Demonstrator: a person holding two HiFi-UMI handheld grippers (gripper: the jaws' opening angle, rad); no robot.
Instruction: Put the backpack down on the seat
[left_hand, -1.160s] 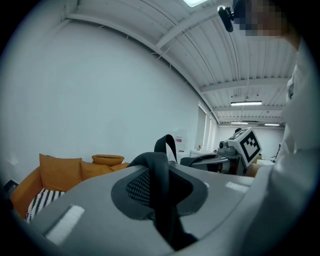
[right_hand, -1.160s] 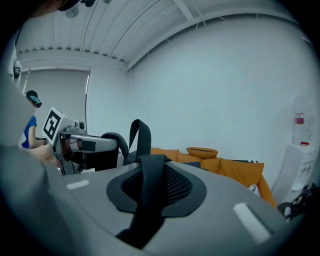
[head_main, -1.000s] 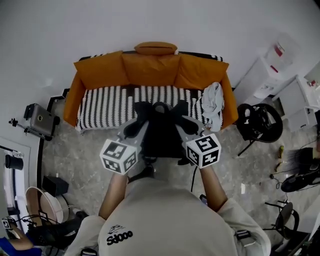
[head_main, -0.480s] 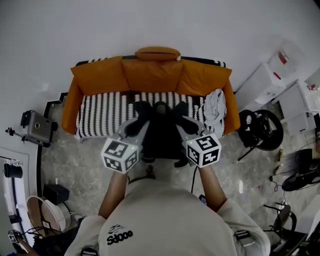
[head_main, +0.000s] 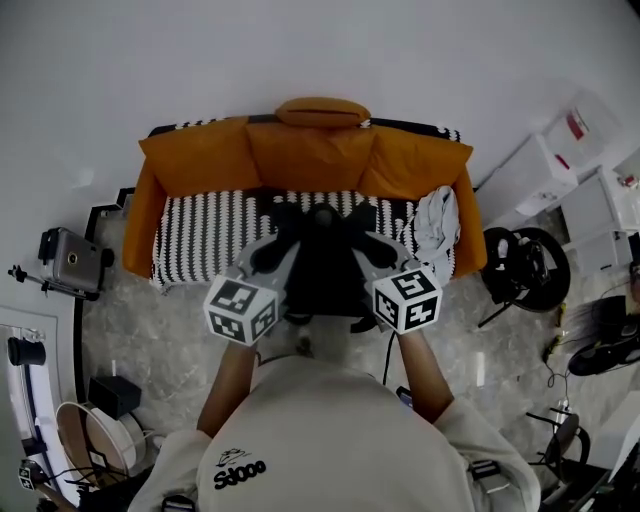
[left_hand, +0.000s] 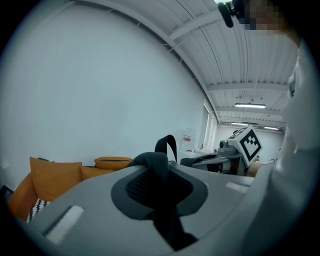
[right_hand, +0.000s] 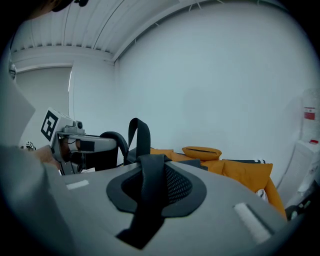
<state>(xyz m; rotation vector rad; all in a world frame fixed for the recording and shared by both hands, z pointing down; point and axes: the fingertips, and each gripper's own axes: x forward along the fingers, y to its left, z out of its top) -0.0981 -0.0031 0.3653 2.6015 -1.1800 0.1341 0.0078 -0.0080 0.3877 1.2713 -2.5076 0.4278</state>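
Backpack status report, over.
Left gripper shut on a strap, right gripper on the other. Backpack hangs between them, not yet on seat. Cloth on seat's right end.

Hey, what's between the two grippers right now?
The backpack, held at either side by the left gripper and the right gripper; the head view shows it.

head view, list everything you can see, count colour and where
sofa: one, orange with black-and-white striped seat, against the wall
back cushions: three, orange, along the sofa back
bolster: one, orange, on top of the backrest
cloth: one, white, right end of the seat
backpack: one, black, held up before the sofa
device: one, grey, floor left of sofa
shelves: one unit, white, right of sofa
left gripper: one, grey, shut on a backpack strap
right gripper: one, grey, shut on the other strap
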